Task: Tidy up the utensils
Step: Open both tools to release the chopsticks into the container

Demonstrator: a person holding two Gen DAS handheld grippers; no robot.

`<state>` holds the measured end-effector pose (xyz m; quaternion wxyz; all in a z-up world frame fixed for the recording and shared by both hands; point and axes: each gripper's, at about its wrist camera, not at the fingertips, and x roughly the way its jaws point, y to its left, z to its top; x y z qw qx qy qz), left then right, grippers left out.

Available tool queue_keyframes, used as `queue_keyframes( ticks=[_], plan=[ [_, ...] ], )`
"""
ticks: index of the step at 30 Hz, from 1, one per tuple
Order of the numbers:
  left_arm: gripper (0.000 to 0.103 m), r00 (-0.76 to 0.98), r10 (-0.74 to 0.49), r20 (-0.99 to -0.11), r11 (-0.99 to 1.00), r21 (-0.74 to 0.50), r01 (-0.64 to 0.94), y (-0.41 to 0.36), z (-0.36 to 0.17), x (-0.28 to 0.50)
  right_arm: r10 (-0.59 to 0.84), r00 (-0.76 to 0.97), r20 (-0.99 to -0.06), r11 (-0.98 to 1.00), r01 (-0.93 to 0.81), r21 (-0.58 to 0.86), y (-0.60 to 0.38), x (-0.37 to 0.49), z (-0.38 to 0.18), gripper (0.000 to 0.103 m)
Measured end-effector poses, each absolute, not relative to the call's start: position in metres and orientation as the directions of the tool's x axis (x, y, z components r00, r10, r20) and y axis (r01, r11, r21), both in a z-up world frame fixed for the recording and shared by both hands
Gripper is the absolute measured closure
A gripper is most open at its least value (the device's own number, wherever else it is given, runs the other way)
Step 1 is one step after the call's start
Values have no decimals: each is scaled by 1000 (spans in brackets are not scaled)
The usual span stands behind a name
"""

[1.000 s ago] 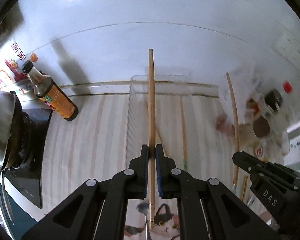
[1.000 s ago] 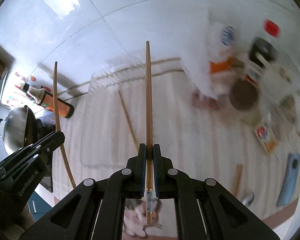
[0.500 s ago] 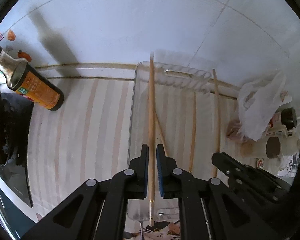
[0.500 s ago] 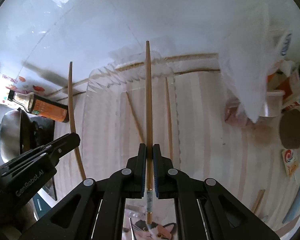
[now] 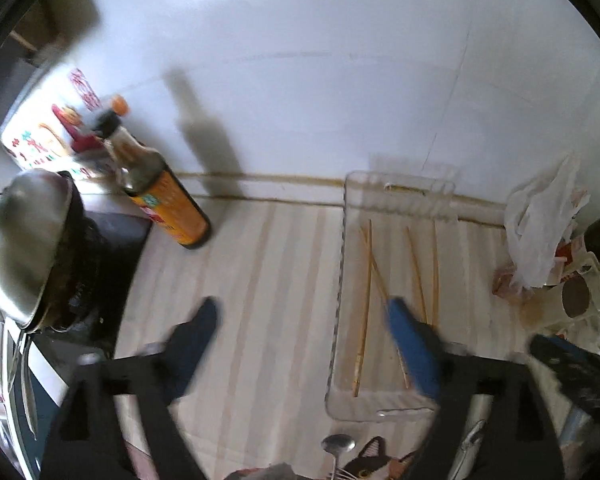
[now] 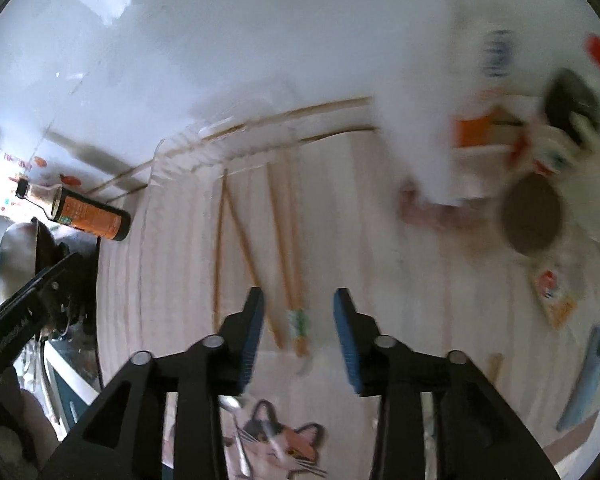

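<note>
Wooden chopsticks (image 5: 366, 296) are already lying in the clear plastic tray (image 5: 336, 332), four of them from what I can count in the left wrist view, two crossing each other on the left side and two lying roughly side by side toward the right. The left gripper (image 5: 300, 322) has just been opening and its jaws now stand spread wide with nothing between them, one finger over the striped counter (image 5: 260, 280) and the other over the tray. So that drop looks done. A metal spoon (image 5: 337, 446) sits just below the tray's near edge by a cat-print mat (image 5: 374, 466), so I'd guess that's still waiting to be sorted. Soy sauce bottle (image 5: 168, 204) and a wok (image 5: 24, 240) are off to the left, not part of this.

Right wrist view is pretty blurry, but the right gripper (image 6: 298, 332) has also just been opening, jaws partway apart, and nothing is pinched. A chopstick with a green band (image 6: 298, 320) lies in the tray (image 6: 172, 160) right under the gap. The same spoon (image 6: 232, 404) pokes out near the mat (image 6: 276, 440). Another wooden piece (image 6: 494, 364) lies loose on the counter (image 6: 420, 280) to the right; can't tell what it is, maybe one more to collect.
</note>
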<state>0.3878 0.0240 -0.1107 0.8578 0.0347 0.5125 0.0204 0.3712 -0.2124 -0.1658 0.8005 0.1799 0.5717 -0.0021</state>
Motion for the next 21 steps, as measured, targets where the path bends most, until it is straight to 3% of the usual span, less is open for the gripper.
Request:
queue_keyframes(
  ticks=[6, 14, 15, 19, 21],
  plan=[
    [0, 511, 82, -856, 995, 100, 6, 14, -115, 356, 104, 448, -888, 923, 289, 254, -267, 303, -150, 36],
    [0, 436, 72, -897, 989, 119, 82, -25, -158, 313, 43, 386, -921, 878, 425, 219, -331, 223, -184, 36],
    [0, 428, 75, -901, 988, 126, 92, -30, -162, 309, 48, 376, -926, 871, 439, 223, -335, 215, -191, 39],
    [0, 377, 84, -922, 981, 143, 130, -54, -190, 293, 120, 295, -948, 830, 494, 259, -355, 183, -230, 66],
    [0, 349, 92, -933, 976, 155, 155, -67, -206, 286, 143, 251, -957, 827, 501, 255, -356, 172, -250, 73]
  ],
)
